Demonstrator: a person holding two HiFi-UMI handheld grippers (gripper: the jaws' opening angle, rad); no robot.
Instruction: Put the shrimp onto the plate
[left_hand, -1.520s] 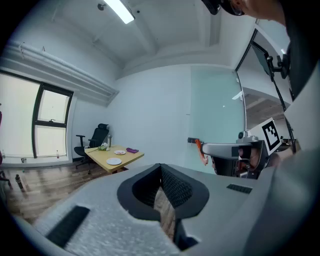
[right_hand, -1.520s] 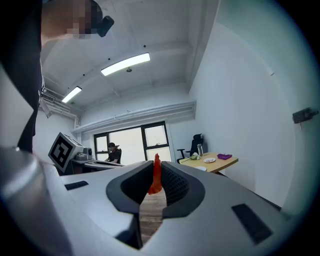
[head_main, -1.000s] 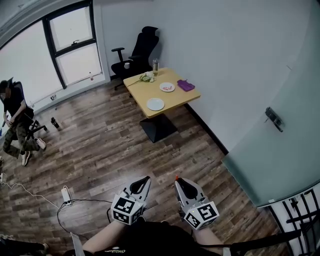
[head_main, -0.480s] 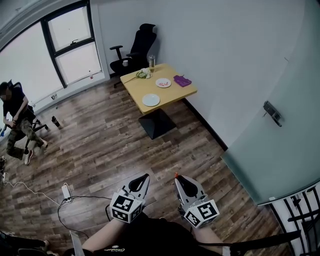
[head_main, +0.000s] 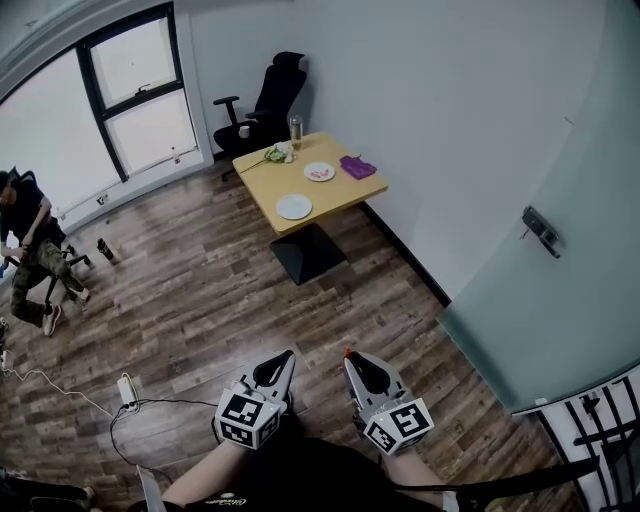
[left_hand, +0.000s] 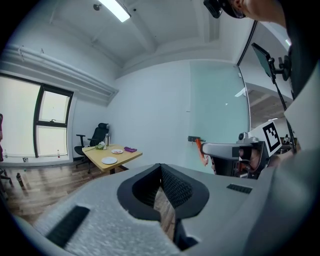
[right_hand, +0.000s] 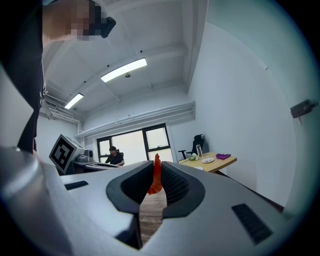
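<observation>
Both grippers hover low over the wooden floor, far from the yellow table (head_main: 262, 179). An orange-red shrimp (right_hand: 156, 176) stands upright with my right gripper (right_hand: 156, 172) shut on it; its tip pokes out of that gripper (head_main: 350, 358) as an orange fleck, the shrimp (head_main: 348, 353). My left gripper (head_main: 285, 358) is shut with nothing in it, its jaws (left_hand: 161, 176) meeting at the tip. An empty white plate (head_main: 294, 207) lies near the table's front edge. A second plate (head_main: 320, 172) with pink food sits behind it.
On the table are a purple object (head_main: 357, 167), greens (head_main: 277, 153) and a bottle (head_main: 295, 128). A black office chair (head_main: 268, 100) stands behind it. A person (head_main: 25, 240) sits at far left. A power strip (head_main: 126, 390) with cable lies left of me. A frosted glass door (head_main: 560, 260) is on the right.
The table has slid a little left and up in the head view. Both grippers keep the same pose, and the shrimp stays held in the right one.
</observation>
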